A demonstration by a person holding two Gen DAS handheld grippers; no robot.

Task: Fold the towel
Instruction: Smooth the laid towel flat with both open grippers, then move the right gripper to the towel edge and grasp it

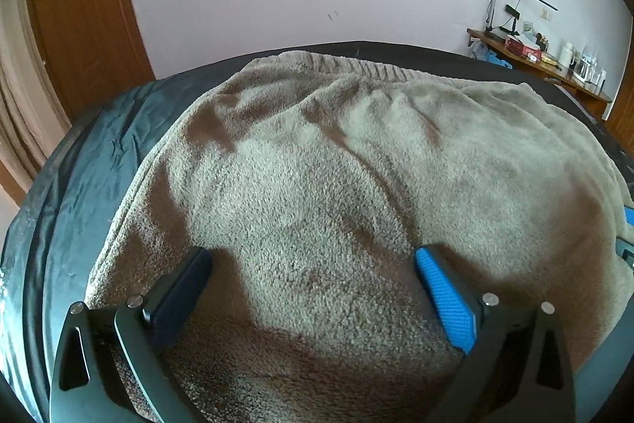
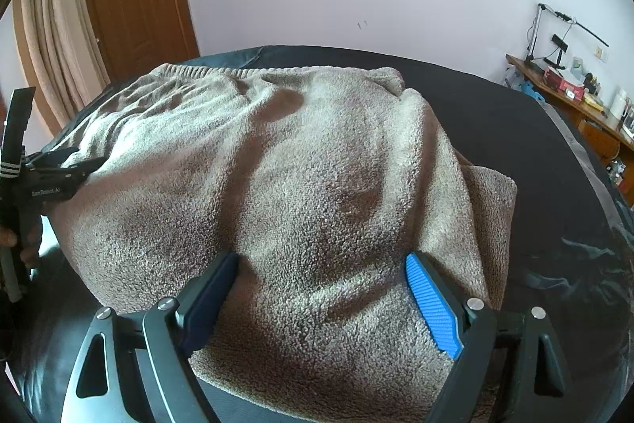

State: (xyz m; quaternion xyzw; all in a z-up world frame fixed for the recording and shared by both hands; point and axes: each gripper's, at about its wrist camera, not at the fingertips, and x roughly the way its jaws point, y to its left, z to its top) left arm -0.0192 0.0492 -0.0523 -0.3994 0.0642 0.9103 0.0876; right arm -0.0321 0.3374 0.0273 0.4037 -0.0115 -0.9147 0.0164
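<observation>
A fluffy beige-brown towel [image 1: 317,161] lies rumpled on a dark bed cover [image 1: 83,161]. My left gripper [image 1: 313,256] stands open just above the towel's near part, blue pad [image 1: 447,300] on the right finger, towel pile between the fingers but not pinched. My right gripper [image 2: 321,264] is open too, hovering over the towel [image 2: 277,165] near its front edge. A folded-over flap [image 2: 487,209] sticks out at the towel's right side. The left gripper [image 2: 51,181] shows at the far left of the right wrist view, at the towel's left edge, held by a hand [image 2: 16,236].
The dark bed cover [image 2: 515,129] extends bare to the right of the towel. A wooden door [image 1: 83,2] and curtain [image 2: 51,38] stand at the left. A wooden shelf [image 1: 539,62] with bottles and boxes runs along the right wall.
</observation>
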